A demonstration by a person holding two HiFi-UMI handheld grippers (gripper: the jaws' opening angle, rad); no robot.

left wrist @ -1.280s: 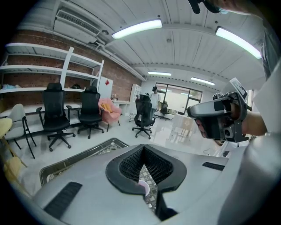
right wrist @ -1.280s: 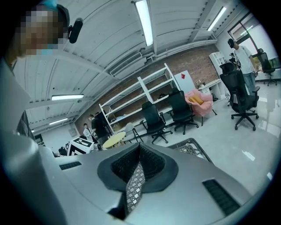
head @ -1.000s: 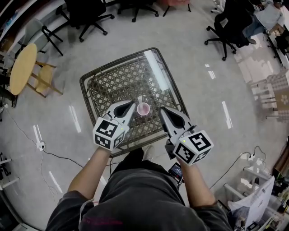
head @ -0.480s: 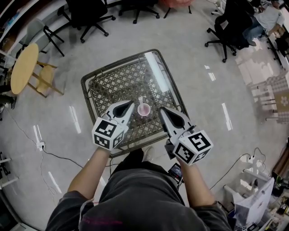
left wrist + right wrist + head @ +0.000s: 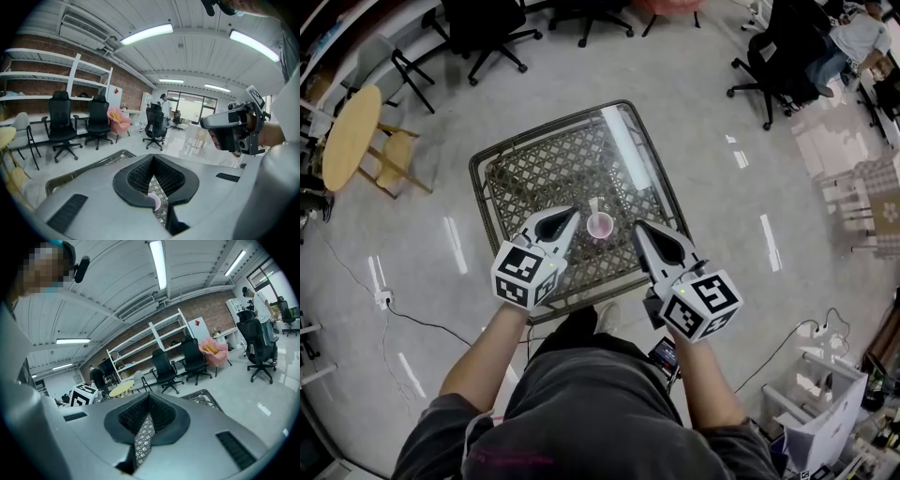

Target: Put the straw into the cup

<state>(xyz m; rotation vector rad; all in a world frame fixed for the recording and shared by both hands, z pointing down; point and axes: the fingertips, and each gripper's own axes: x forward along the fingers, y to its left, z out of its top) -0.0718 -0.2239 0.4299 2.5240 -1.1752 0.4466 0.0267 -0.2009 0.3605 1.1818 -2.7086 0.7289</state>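
The head view looks steeply down from above the person onto the lattice-topped table (image 5: 534, 169). The left gripper (image 5: 575, 214) and right gripper (image 5: 636, 227) sit close below the camera, with the pink cup (image 5: 599, 226) between their fingertips. Each gripper view sits low behind its own fingers and faces almost level across the room, showing lattice through the slit between them. Both share the black office chairs (image 5: 61, 123) and wall shelves (image 5: 154, 341), and each catches the other gripper off to one side.
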